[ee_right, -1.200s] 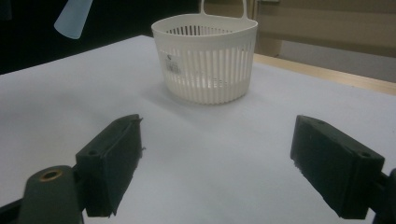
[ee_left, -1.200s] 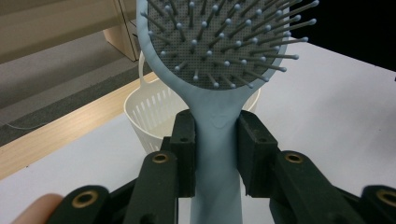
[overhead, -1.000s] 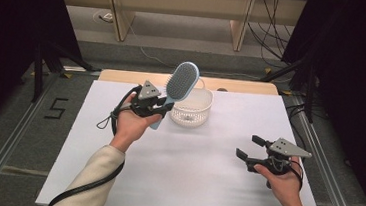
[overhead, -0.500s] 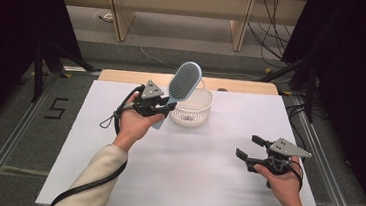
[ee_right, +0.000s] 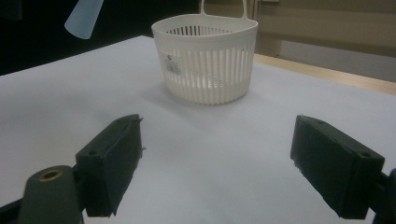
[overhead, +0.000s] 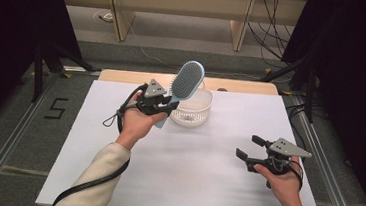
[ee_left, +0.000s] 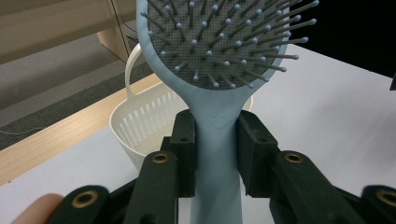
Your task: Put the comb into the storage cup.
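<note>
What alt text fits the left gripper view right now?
The left gripper clamps the neck of a light blue hairbrush, bristles facing the camera. Behind it a white slatted basket stands on the white table.

A dark numeral "5" (overhead: 56,108) stands on the grey floor to the left of the white table. The white slatted plastic basket (ee_right: 205,60) carries a small printed label (ee_right: 173,64), too small to read.

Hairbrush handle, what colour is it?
Light blue; the handle shows best in the left gripper view.
</note>
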A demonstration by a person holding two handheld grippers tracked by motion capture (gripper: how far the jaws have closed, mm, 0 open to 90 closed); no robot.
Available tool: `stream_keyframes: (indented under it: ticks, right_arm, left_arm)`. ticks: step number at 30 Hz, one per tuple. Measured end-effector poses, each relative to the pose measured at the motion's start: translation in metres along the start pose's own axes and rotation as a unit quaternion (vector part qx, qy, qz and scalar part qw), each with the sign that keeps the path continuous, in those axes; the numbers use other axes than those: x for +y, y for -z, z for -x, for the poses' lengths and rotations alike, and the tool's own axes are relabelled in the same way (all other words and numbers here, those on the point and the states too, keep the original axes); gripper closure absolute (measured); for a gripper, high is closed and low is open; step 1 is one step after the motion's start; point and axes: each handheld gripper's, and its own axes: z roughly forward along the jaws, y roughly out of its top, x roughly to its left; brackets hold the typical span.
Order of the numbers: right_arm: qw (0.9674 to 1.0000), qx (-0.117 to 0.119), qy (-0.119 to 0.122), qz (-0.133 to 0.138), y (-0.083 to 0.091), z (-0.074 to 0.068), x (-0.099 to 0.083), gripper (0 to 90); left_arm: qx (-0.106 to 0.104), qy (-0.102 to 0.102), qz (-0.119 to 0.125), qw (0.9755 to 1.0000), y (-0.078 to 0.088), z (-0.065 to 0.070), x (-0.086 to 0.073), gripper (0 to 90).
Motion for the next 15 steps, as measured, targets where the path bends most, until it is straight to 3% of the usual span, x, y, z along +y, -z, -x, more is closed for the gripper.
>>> stream_keyframes:
  ticks: [15]
  right_arm:
    - [1.0,0.0,0.0,0.0,0.0,0.0001,0.0,17.6]
  left_arm:
    - [0.006,0.006,0.009,0.9999,-0.0026,-0.0024,0.0006,70.0]
